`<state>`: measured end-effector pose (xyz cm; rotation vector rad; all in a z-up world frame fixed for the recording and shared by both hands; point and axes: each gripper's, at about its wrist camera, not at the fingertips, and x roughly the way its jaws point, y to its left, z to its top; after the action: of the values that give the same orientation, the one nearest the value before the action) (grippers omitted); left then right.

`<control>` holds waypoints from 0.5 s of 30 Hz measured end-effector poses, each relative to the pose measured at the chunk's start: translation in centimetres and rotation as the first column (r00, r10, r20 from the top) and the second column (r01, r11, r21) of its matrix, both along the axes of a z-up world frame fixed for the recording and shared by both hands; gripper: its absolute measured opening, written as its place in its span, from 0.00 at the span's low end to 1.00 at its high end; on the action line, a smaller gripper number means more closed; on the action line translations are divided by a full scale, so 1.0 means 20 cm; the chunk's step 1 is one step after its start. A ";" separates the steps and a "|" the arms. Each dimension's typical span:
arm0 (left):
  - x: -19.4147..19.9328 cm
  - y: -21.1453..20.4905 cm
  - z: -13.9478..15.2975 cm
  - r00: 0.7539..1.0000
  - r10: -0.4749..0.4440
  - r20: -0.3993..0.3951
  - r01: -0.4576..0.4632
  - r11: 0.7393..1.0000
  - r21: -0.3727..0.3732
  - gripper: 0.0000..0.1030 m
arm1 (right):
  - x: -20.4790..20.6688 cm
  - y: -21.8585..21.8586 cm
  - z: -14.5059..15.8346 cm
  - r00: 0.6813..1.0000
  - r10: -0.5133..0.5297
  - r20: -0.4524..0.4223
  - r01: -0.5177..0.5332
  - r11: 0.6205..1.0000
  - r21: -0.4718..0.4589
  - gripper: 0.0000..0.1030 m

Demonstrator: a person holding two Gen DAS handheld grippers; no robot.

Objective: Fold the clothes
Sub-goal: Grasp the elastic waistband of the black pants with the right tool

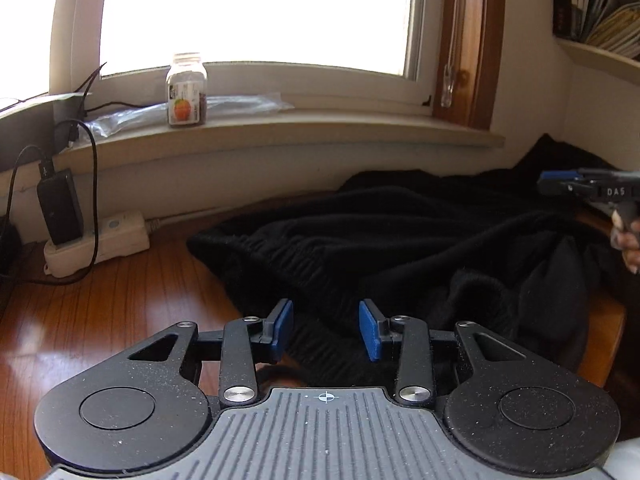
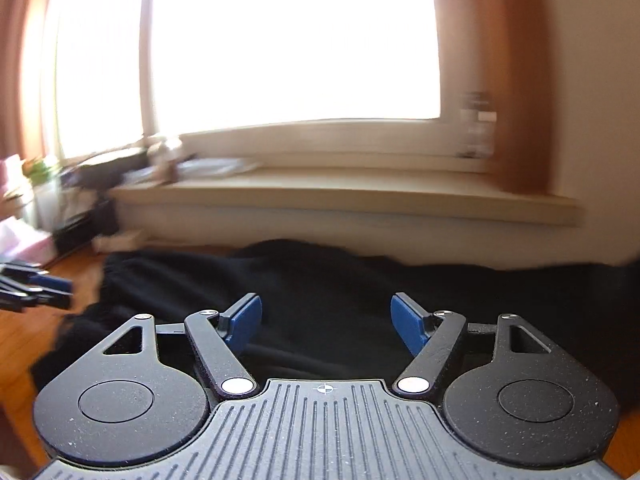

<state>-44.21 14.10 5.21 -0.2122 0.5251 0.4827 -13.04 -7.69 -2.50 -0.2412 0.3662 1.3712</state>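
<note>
A black garment (image 1: 400, 240) lies crumpled on the wooden table (image 1: 100, 320), with a ribbed band toward its near left edge. My left gripper (image 1: 326, 312) hovers over that near edge with its blue pads apart and nothing pinched between them. At the far right my right gripper (image 1: 560, 184) is held by a hand (image 1: 628, 240) above the garment. In the blurred right wrist view the right gripper (image 2: 326, 308) stands wide open over the black garment (image 2: 320, 280), and the left gripper (image 2: 44, 288) shows at the left edge.
A windowsill (image 1: 320, 128) runs along the back wall, with a jar (image 1: 187, 90) and a plastic bag on it. At the back left of the table a white power strip (image 1: 104, 240) carries a black adapter (image 1: 60, 208) and cables. Bookshelves (image 1: 600, 8) hang at the upper right.
</note>
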 end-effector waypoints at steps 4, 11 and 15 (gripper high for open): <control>-0.03 0.04 -0.03 1.000 0.004 -0.006 -0.004 1.000 -0.028 0.45 | -0.24 0.19 -0.05 0.990 0.144 0.012 -0.142 0.986 -0.083 0.69; 0.00 0.06 -0.07 1.000 -0.010 -0.030 0.009 0.999 -0.046 0.45 | -0.53 0.36 -0.12 0.960 0.280 0.001 -0.275 0.944 -0.182 0.56; 0.01 0.06 -0.11 0.999 -0.021 -0.049 0.018 0.998 -0.056 0.45 | -0.58 0.36 -0.05 0.950 0.311 -0.009 -0.308 0.937 -0.167 0.46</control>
<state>-43.96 15.28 2.99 -0.2485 0.5887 0.4555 -24.55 -0.43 -3.60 -0.4650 0.4420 1.6489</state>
